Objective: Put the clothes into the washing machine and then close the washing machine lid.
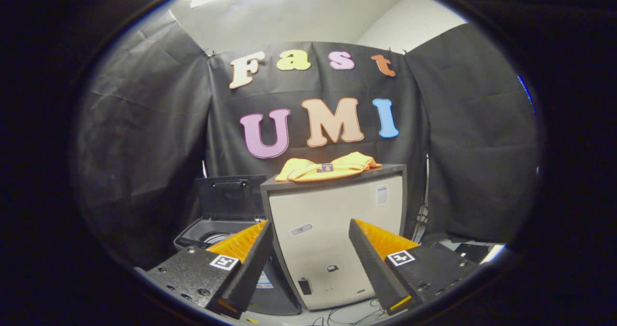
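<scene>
Ahead, claw (311, 234) agape, nothing held.

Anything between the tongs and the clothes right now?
In the gripper view, only the cabinet's pale front; the clothes lie on its top, beyond the open tongs.

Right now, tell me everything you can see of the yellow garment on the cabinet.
The yellow garment is soft-looking cloth, loosely folded into a low, flat heap with rumpled edges. A small dark tag sits near its middle; what it says cannot be read. It lies on the dark top of the pale cabinet, toward the back, beyond the open gripper, whose fingers are apart and touch nothing. Only the cabinet top touches it.
</scene>
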